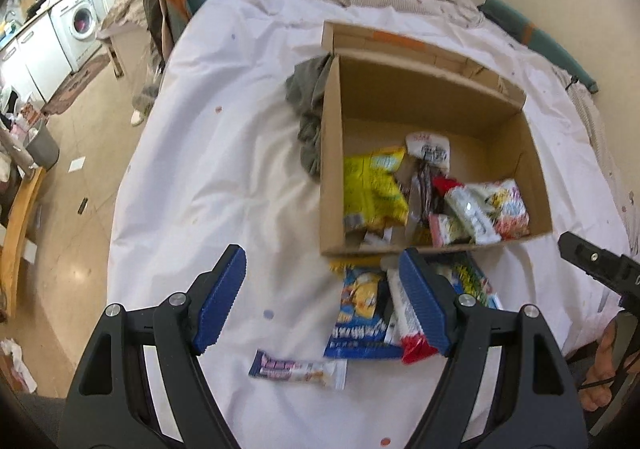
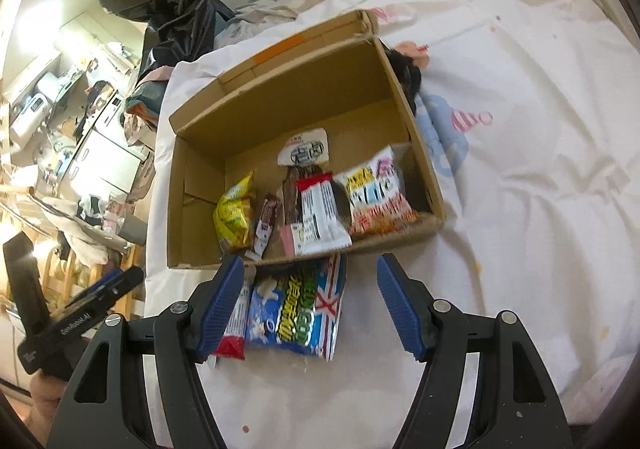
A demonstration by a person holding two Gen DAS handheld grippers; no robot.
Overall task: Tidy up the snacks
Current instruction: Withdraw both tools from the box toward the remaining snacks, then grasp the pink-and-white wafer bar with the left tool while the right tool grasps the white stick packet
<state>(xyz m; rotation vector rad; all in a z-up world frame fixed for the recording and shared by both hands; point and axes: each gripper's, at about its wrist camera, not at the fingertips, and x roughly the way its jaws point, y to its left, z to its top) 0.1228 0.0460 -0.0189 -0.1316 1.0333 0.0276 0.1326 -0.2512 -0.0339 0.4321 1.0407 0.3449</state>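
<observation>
Both grippers, left gripper (image 1: 320, 301) and right gripper (image 2: 310, 301), gape wide, empty. Several snack packets (image 2: 316, 201) already in cardboard box (image 1: 432, 77); loose packets (image 1: 360, 313) remain on bed sheet (image 1: 224, 153) beside it.

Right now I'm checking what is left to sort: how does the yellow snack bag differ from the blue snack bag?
The yellow snack bag lies inside the cardboard box, near its left wall; the blue snack bag lies outside on the white sheet, in front of the box. The yellow one looks crumpled, the blue one flat. The blue one touches other packets; so does the yellow. Both are unopened-looking packets, and neither is held.
</observation>
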